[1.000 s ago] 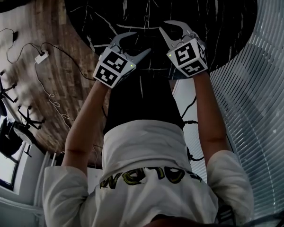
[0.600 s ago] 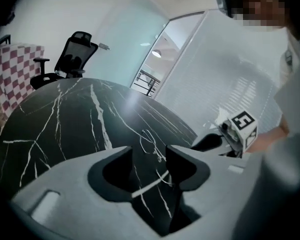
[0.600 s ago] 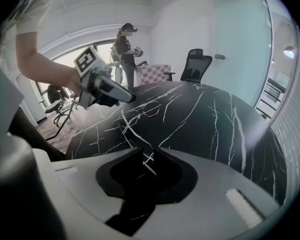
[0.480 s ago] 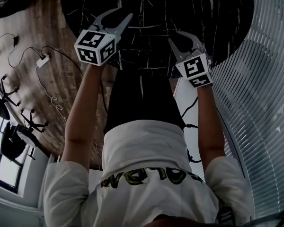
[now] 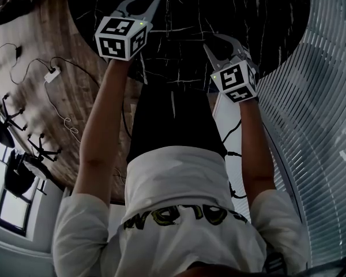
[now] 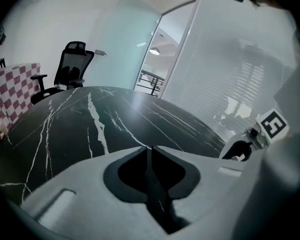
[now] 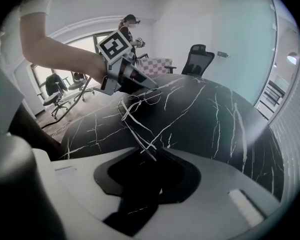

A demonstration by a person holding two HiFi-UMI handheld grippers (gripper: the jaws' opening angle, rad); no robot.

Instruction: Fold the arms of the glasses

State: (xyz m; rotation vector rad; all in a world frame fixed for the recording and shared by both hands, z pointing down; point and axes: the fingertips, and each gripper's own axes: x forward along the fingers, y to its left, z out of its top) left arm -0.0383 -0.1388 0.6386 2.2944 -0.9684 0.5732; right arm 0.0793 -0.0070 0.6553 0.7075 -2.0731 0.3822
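Observation:
Thin wire-framed glasses (image 7: 140, 103) lie on the black marble table (image 7: 215, 114), seen only in the right gripper view. Their lenses are at the far end and their crossed arms run back toward my right gripper (image 7: 149, 154). That gripper's jaws are opening, with an arm end lying in the gap, not pinched. My left gripper (image 7: 152, 86) has its tips at the far lens. Its jaws (image 6: 150, 148) are closing, almost together, and nothing shows between them. In the head view the left gripper (image 5: 149, 0) is far left and the right gripper (image 5: 212, 42) nearer right.
A black office chair (image 6: 70, 69) and a chequered cloth (image 6: 17, 91) stand beyond the round table's far rim. A person (image 7: 130, 29) stands by the window with more chairs (image 7: 55, 89). Cables and a power strip (image 5: 51, 71) lie on the wood floor; blinds (image 5: 323, 126) run along the right.
My left gripper has swung away to the far left over the table and its wide jaws have come nearly together. The right gripper has shifted only slightly.

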